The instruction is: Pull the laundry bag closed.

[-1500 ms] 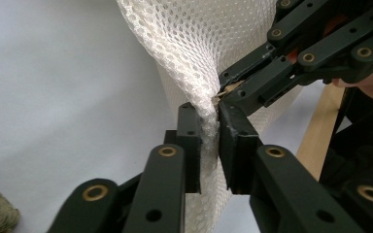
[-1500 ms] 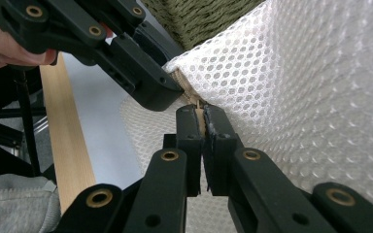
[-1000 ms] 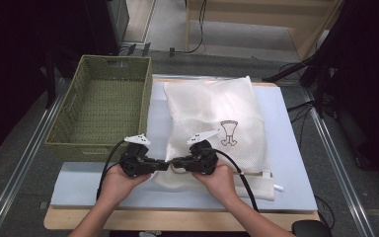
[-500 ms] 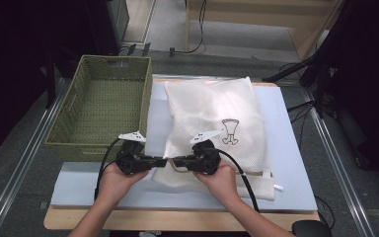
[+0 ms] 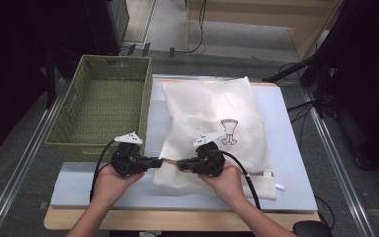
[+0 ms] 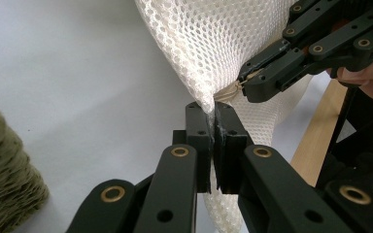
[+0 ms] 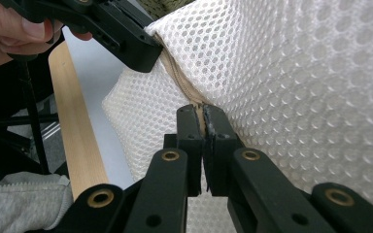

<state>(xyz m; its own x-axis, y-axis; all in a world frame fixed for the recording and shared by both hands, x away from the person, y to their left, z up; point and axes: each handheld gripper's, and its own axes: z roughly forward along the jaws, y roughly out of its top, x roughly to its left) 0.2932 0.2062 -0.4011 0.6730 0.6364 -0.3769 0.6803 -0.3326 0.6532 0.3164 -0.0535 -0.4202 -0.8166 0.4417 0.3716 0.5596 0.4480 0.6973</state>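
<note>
Two black grippers pinch the near left edge of the white mesh laundry bag [image 5: 217, 123] lying on the pale table [image 5: 286, 148]: left gripper [image 6: 213, 114] clamped on mesh, right gripper [image 7: 203, 114] clamped on its tan zipper. Left of them stands a green woven basket [image 5: 98, 106].

High view: fixed overhead, looking forward and down over the whole table [image 5: 286, 148]. Both gripper views: very close, along their own jaws, facing each other. All three share the mesh bag's [image 5: 212, 118] [image 6: 213, 43] [image 7: 296, 87] near corner.
</note>
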